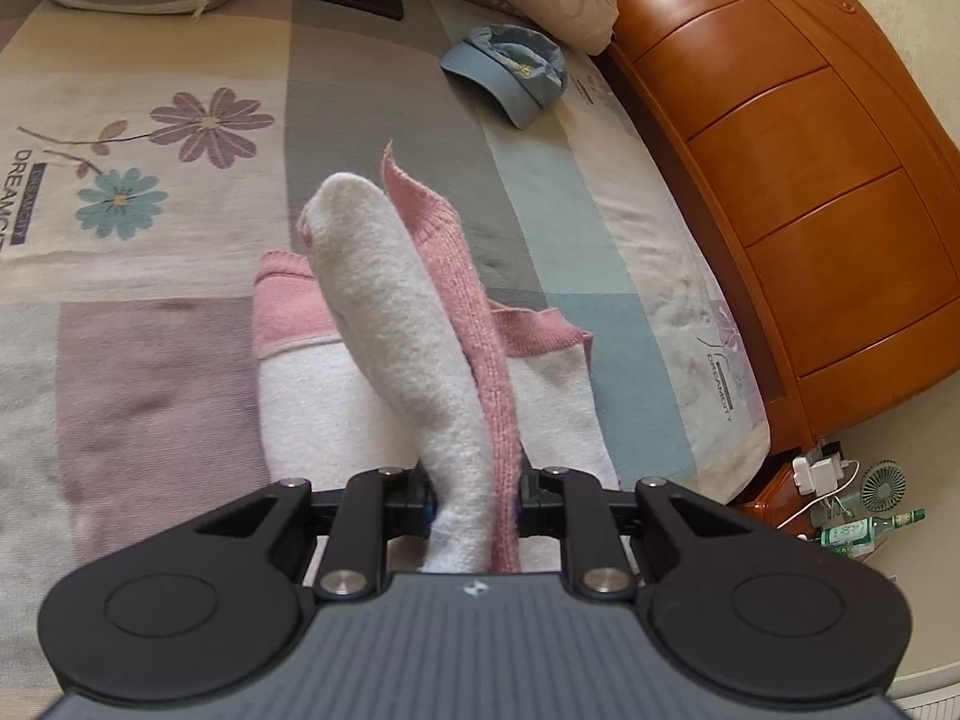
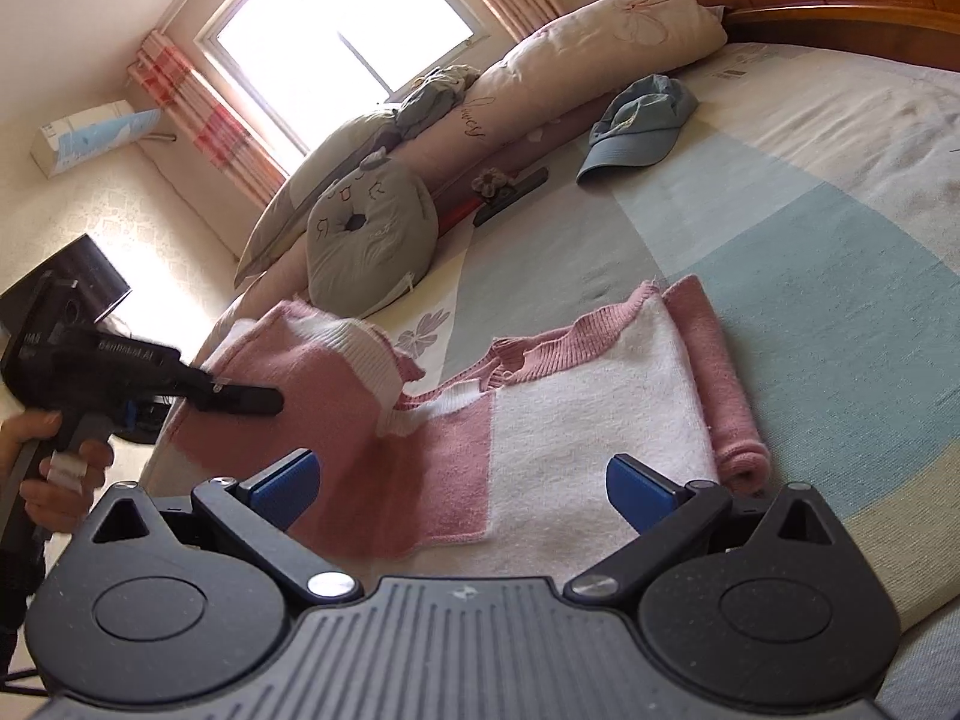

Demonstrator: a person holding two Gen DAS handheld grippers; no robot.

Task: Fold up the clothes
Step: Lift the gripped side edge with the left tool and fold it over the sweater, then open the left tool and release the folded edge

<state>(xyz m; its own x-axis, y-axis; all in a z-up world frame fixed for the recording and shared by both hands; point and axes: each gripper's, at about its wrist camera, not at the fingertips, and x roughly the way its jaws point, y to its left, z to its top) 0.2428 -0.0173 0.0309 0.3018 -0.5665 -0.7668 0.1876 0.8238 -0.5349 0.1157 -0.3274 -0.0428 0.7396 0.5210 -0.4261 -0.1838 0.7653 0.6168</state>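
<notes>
A: Left hand-held gripper [image 1: 471, 507] is pinched tight on the sweater [image 2: 540, 420], a pink-and-white knit, with one side of it lifted off the bed [image 1: 180, 360] and bunched into a tall fold between the fingers.

B: And the right hand-held gripper [image 2: 459, 489]?

A: Spread wide, blue pads [image 2: 636, 489] well apart, nothing between them. It hangs just above the sweater's lower edge.

B: Where's the rest of the sweater?

A: Flat on the patchwork bedspread. One pink sleeve [image 2: 720, 384] lies folded along the right side.

B: I see a hand [image 2: 57, 468] at the far left of the right wrist view.

A: That's the person's hand wrapped round the left tool's grip. Farther up the bed, a blue cap [image 1: 510, 72] sits near the pillows [image 2: 372, 240], well apart from the sweater, and the wooden headboard [image 1: 810, 180] runs along the right.
</notes>
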